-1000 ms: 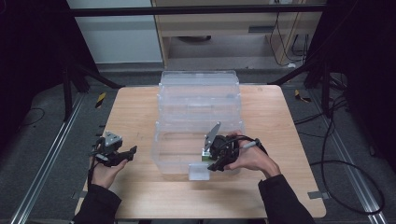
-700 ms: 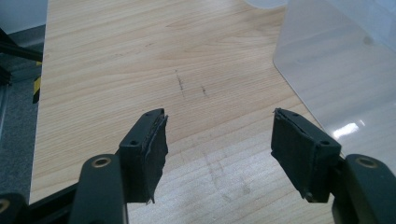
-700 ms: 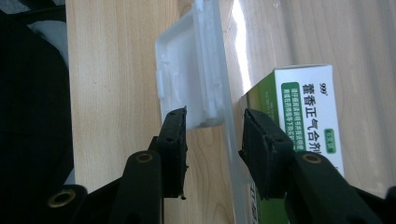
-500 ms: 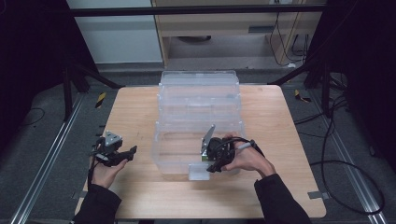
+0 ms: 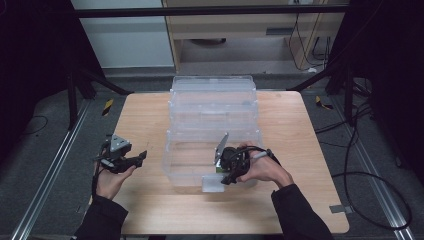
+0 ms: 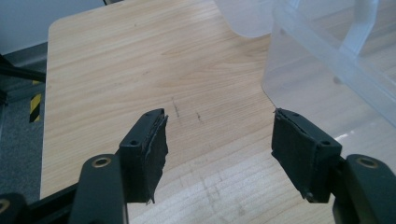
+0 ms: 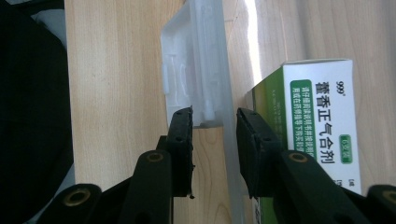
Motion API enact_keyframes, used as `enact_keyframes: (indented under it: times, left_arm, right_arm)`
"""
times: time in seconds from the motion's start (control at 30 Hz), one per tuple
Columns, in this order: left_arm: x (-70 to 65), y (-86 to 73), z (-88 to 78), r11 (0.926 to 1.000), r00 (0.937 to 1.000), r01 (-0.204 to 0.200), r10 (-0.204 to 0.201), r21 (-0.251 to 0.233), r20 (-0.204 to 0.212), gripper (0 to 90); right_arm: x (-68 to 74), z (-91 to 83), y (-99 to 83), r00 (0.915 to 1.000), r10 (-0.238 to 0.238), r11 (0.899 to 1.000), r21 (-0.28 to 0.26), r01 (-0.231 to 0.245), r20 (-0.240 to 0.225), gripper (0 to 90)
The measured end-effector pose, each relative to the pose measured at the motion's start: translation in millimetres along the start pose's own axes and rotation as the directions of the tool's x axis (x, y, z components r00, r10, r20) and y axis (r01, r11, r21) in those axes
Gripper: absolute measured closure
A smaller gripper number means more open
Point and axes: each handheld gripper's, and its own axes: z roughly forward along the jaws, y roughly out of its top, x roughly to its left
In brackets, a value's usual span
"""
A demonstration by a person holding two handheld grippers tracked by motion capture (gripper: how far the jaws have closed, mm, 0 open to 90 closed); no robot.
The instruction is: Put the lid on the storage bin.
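**A:** What did you have from the high view?

**B:** My right hand-held gripper [image 5: 226,172] sat at the front wall of the nearest clear bin [image 5: 212,162], close to the counter's [image 5: 150,120] near edge, with the bin's white latch [image 5: 212,184] just below it. My left hand-held gripper [image 5: 124,159] hung over the counter's left edge, well apart from the bins.

**A:** And the left gripper view?

**B:** Jaws wide apart, nothing between them, bare wood beneath and the bin wall [image 6: 327,70] off to one side.

**A:** The right gripper view?

**B:** The jaws had just been closing around the latch [image 7: 198,79] and the bin's translucent wall. I couldn't tell whether the pads pressed yet. A green-and-white medicine box [image 7: 322,126] lay inside, behind the wall.

**A:** Progress?

**B:** I judged the latch still unworked, so the grip and the flip remained.
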Motion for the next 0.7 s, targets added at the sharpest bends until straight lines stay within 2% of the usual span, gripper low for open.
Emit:
enact_keyframes:
  times: [0.3, 0.43, 0.7]
  left_arm:
    - [-0.5, 18.9, -2.1, 0.9990, 0.9987, -0.031, 0.033, -0.033, 0.040, 35.1]
    - [-3.0, 30.5, -2.5, 0.9970, 0.9962, -0.057, 0.061, -0.051, 0.063, 35.0]
    - [-11.7, 55.9, -2.0, 0.9864, 0.9816, -0.142, 0.151, -0.082, 0.116, 34.7]
  right_arm:
    - [0.0, 0.2, -0.3, 1.0000, 0.004, 1.000, -0.003, -0.004, 0.000, 67.7]
    - [-0.1, 0.1, -0.5, 1.0000, -0.005, 1.000, -0.004, 0.005, -0.001, 67.7]
    - [1.3, -0.2, -0.2, 1.0000, 0.007, 1.000, 0.001, -0.007, 0.004, 67.8]
